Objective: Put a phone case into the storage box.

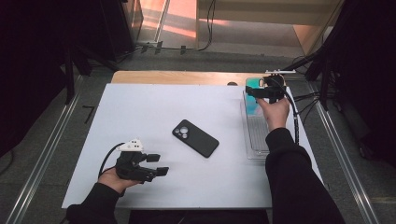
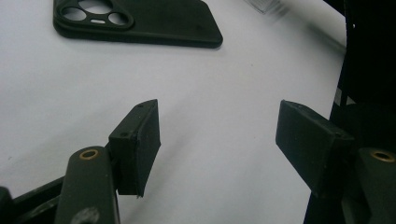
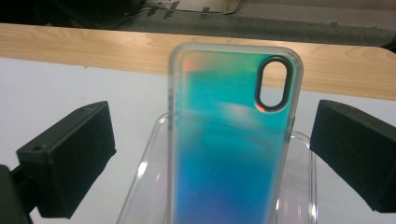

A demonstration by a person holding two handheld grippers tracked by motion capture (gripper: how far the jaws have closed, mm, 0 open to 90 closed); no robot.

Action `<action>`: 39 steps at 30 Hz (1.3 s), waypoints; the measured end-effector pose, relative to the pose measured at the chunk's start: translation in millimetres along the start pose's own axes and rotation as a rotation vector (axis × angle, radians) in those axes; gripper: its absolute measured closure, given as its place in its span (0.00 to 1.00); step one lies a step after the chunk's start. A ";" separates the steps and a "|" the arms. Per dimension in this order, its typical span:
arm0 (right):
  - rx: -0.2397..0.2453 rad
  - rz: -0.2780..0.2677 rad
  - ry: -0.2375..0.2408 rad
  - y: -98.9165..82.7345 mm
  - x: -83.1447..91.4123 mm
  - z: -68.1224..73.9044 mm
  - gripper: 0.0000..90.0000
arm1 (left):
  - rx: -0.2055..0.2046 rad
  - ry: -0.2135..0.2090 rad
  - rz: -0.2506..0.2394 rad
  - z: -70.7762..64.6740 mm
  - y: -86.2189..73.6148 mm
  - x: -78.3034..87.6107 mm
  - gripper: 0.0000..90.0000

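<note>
Jaws wide on the right gripper (image 3: 212, 158), either side of the iridescent phone case (image 3: 229, 140) without touching; it leans in the clear tray (image 1: 254, 135), far right. Left gripper (image 2: 217, 149) gapes empty, black phone case (image 1: 195, 138) mid-table.

— What is seen at the far right of the table?
— An iridescent phone case (image 3: 231, 140), teal shading to blue with an orange tint at one top corner, is stood in a clear plastic tray (image 3: 299, 186). Its frosted rim and dark oval camera cutout are turned toward the near side.
— How is it posed?
— It is propped upright, its lower end hidden within the tray.
</note>
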State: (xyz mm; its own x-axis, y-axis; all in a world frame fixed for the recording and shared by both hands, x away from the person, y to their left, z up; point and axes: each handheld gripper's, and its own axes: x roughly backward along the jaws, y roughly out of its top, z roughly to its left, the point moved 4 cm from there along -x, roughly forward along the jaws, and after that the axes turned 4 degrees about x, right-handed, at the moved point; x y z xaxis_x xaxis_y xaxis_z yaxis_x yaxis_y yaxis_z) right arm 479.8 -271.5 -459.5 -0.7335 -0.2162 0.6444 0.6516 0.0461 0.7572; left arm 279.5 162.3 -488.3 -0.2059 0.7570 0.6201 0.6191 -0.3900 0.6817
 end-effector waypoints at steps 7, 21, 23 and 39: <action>0.016 -0.015 0.075 -4.9 24.9 15.2 0.00 | 0.019 0.002 0.006 0.2 0.3 -0.1 0.34; 0.108 0.035 0.288 -27.8 58.5 50.5 0.08 | 0.044 0.006 0.018 3.2 0.9 2.2 0.34; 0.122 0.045 0.307 -31.3 61.5 55.4 0.16 | 0.047 0.008 0.017 3.4 1.0 2.4 0.34; 0.241 0.121 0.468 -60.7 85.9 88.5 0.27 | 0.060 0.008 0.013 5.1 2.0 5.3 0.34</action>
State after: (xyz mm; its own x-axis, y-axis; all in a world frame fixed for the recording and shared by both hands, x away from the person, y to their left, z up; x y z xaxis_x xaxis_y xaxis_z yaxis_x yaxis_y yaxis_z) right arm 360.1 -206.6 -440.7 -0.4551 -0.6045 0.6539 0.6229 0.3086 0.7188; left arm 283.5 168.2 -485.6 -0.2035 0.7474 0.6325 0.6661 -0.3677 0.6489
